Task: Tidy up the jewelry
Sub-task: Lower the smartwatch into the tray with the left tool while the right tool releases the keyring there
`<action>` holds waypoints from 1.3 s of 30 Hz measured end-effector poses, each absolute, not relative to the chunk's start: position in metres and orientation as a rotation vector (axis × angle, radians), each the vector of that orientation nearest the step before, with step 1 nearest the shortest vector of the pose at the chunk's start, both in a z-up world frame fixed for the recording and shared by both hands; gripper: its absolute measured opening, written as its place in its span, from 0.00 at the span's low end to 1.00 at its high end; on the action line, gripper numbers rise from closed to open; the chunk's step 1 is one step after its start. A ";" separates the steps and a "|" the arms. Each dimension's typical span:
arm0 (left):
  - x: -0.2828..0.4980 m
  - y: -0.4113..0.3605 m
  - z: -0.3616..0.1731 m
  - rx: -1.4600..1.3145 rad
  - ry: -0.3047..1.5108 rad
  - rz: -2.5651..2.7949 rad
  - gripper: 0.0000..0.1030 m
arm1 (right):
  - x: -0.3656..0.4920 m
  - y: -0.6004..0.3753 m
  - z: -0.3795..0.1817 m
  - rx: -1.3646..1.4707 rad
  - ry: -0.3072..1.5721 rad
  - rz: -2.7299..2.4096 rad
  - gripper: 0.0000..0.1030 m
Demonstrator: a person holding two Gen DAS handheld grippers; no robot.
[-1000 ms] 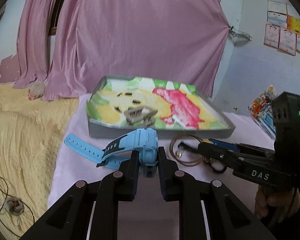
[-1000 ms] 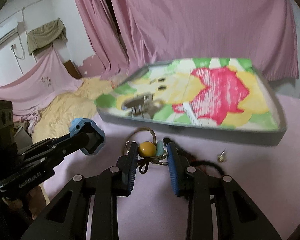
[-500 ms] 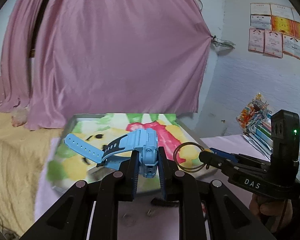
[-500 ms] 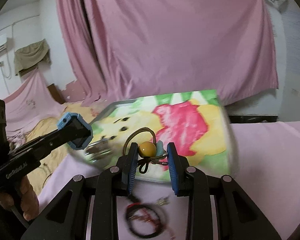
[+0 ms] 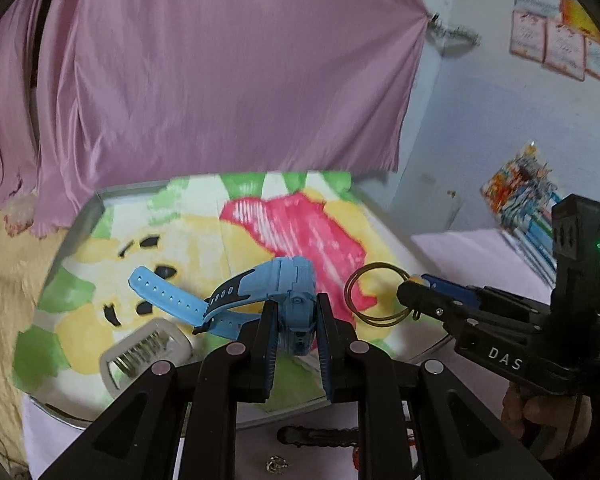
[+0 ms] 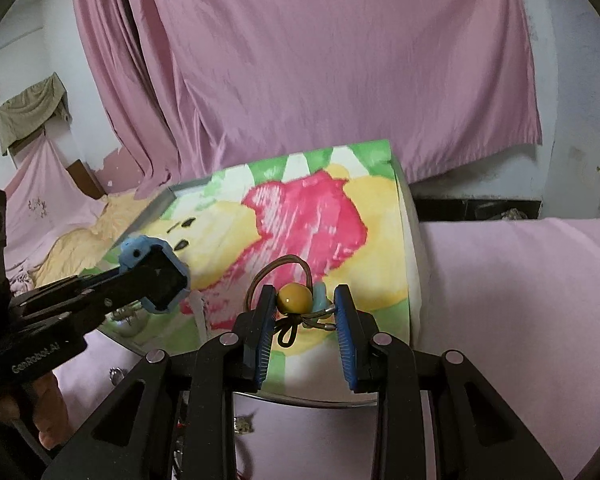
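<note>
My left gripper [image 5: 296, 320] is shut on a blue watch [image 5: 276, 288], whose strap [image 5: 164, 294] sticks out to the left over the tray [image 5: 80, 224]. The tray has a grey rim and a bright yellow, red and green lining. A pale hair clip [image 5: 144, 350] lies in its near left corner. My right gripper [image 6: 305, 309] is shut on a brown hair tie with a yellow bead [image 6: 295, 298]; its loop [image 5: 374, 300] hangs above the tray's right part. In the right wrist view the left gripper [image 6: 156, 276] holds the watch over the tray's left side.
The tray sits on a pink cloth [image 6: 520, 300]. On the cloth in front of it lie a dark bracelet [image 5: 320, 436] and a small earring [image 5: 276, 466]. A pink curtain [image 5: 220, 80] hangs behind. Colourful books [image 5: 528, 196] stand at the right. A hand [image 5: 540, 412] grips the right tool.
Both grippers rose from the cloth and moved forward over the tray, each carrying its item. The tray now lies under the fingers, not ahead of them.
</note>
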State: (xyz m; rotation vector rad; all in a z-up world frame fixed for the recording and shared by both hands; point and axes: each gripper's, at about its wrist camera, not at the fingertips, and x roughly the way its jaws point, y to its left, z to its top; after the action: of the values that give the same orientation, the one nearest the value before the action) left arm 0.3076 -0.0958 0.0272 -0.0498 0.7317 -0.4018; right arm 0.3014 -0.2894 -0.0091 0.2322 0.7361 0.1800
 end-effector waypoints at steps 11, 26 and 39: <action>0.315 -0.101 0.017 -0.036 0.791 -0.396 0.16 | 0.308 -0.285 -0.022 0.217 0.799 0.177 0.26; 0.307 -0.092 0.016 -0.063 0.794 -0.381 0.18 | 0.296 -0.289 -0.014 0.203 0.741 0.126 0.48; 0.293 -0.086 0.016 -0.079 0.782 -0.382 0.47 | 0.281 -0.293 -0.008 0.211 0.693 0.116 0.50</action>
State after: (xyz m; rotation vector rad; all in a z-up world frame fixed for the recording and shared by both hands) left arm 0.2932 -0.0855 0.0165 -0.0794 0.7820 -0.3824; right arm 0.2812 -0.2932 -0.0077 0.2112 0.6926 0.1156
